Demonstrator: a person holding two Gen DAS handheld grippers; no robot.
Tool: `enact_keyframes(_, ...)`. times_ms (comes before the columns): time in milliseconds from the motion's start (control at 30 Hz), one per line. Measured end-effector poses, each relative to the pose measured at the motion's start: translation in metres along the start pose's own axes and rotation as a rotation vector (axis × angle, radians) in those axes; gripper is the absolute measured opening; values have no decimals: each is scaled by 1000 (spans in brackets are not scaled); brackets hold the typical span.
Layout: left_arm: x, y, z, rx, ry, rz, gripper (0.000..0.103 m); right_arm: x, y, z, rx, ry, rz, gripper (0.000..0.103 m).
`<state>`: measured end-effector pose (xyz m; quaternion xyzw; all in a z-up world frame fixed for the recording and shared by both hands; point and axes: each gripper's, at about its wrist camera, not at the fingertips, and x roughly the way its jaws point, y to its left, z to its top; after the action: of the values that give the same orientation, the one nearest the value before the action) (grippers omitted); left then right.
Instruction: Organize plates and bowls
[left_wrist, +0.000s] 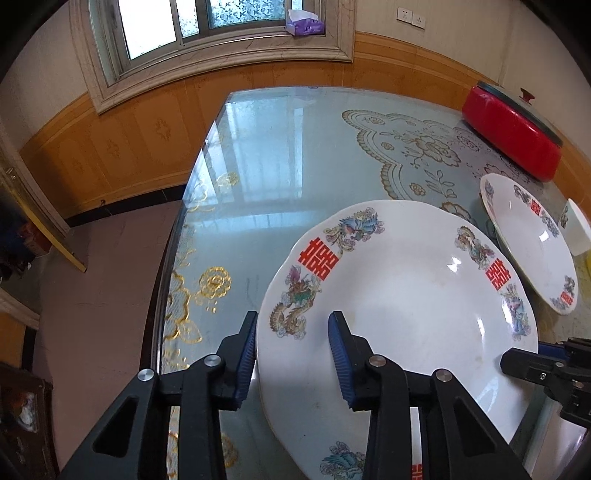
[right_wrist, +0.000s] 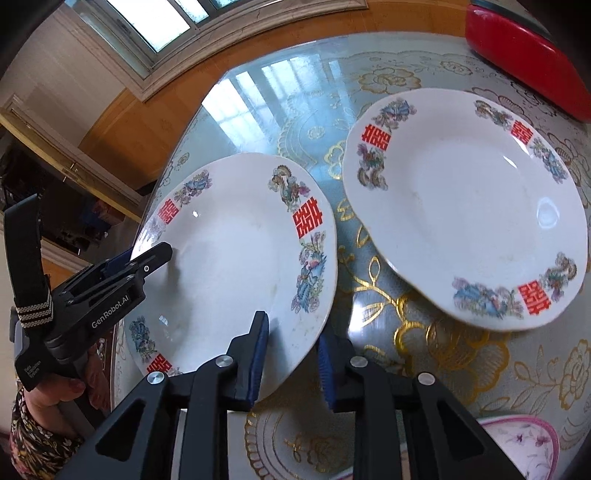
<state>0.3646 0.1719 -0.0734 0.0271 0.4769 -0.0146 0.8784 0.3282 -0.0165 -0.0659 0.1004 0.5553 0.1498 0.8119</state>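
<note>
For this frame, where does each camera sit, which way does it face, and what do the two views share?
Left wrist: on the left gripper, facing across the table toward the window; its fingers straddle the near plate's rim, and the right gripper pokes in at right.
Right wrist: on the right gripper, facing the table's left side; its fingers straddle the near plate's other rim, and the left gripper and the person's hand show at left.
Shared: near plate, far plate, red pot, window.
</note>
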Motion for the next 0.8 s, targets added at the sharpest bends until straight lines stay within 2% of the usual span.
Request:
enact_keyframes(200, -7, 0, -8, 18, -8, 9, 39, -4, -4, -1, 4, -1, 9, 26)
enact_keyframes(333, -7, 6, -2, -7, -30, 15, 56, -9, -7, 8, 3, -49, -9, 27)
enact_keyframes(500, 1, 6, 0, -10, -21, -8, 55, 2, -7, 11, -17, -35, -10, 27)
enact_keyframes(600, 4, 1, -3, 14, -8, -39, 46, 7, -9, 11, -11, -33, -1, 27)
enact_keyframes(800, 2, -2, -4, 15, -23, -16, 43, 12, -5, 9, -23, -40, -1, 25)
